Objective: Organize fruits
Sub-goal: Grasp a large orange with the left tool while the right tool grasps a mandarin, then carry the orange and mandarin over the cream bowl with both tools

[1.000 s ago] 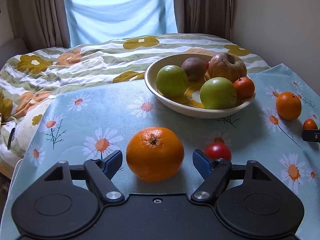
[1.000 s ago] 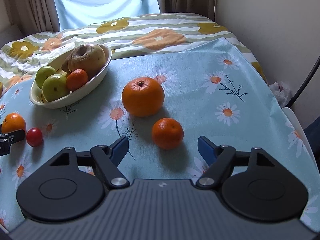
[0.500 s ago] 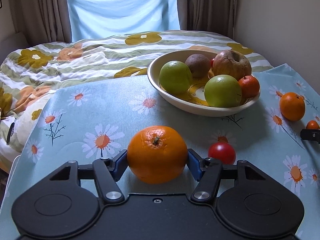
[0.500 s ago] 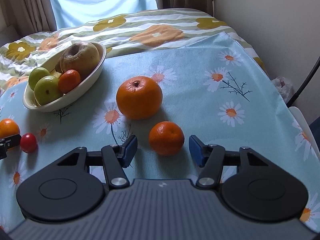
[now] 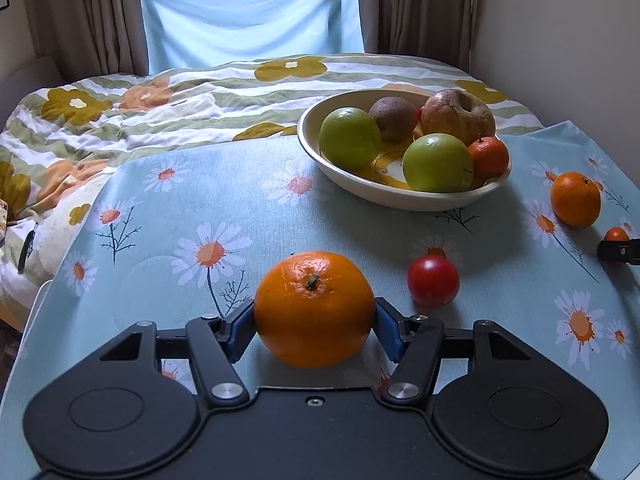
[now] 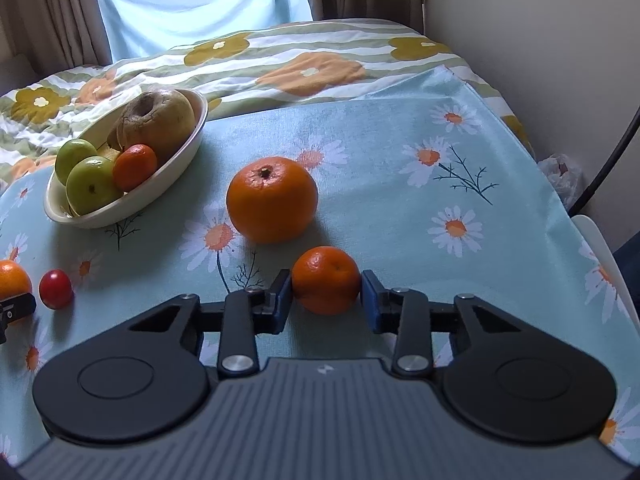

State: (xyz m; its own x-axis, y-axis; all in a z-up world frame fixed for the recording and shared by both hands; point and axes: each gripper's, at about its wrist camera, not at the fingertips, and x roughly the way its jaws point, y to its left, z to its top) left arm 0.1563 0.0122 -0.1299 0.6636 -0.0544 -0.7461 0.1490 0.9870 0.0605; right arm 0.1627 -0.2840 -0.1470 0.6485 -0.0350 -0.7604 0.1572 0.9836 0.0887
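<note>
Closed up since a second ago, from wide open to snug. Same for both sides.

Now holding the big orange (image 5: 314,308) in the left claw (image 5: 315,322), blue pads (image 5: 242,322) pressed on its two fat sides. Gripped across the middle, likely so a round thing cannot roll out. Sitting on the table (image 5: 200,200) close to the near edge, stem end up. Not lifted yet, by the look of it.

Holding the small orange (image 6: 326,280) in the right claw (image 6: 326,300), pads against both sides. Hard to tell how tight the squeeze is. Also down on the flowery cloth, near the near edge, toward the right side.

Waiting toward the far edge: a cream bowl (image 5: 400,196) with two green apples (image 5: 350,138), a brown wrinkly fruit, a small brown one and a little orange one. Most likely the home for all the loose fruit, so probably up and over the rim next, one claw at a time to keep from bumping.

Left out on the cloth: a small red fruit (image 5: 433,280) just beside the big orange, and a second big orange (image 6: 272,200) between the small orange and the bowl. Easy to knock, both of them, and quick to roll. Room in the bowl mostly at the near side, so best set down gently there.
</note>
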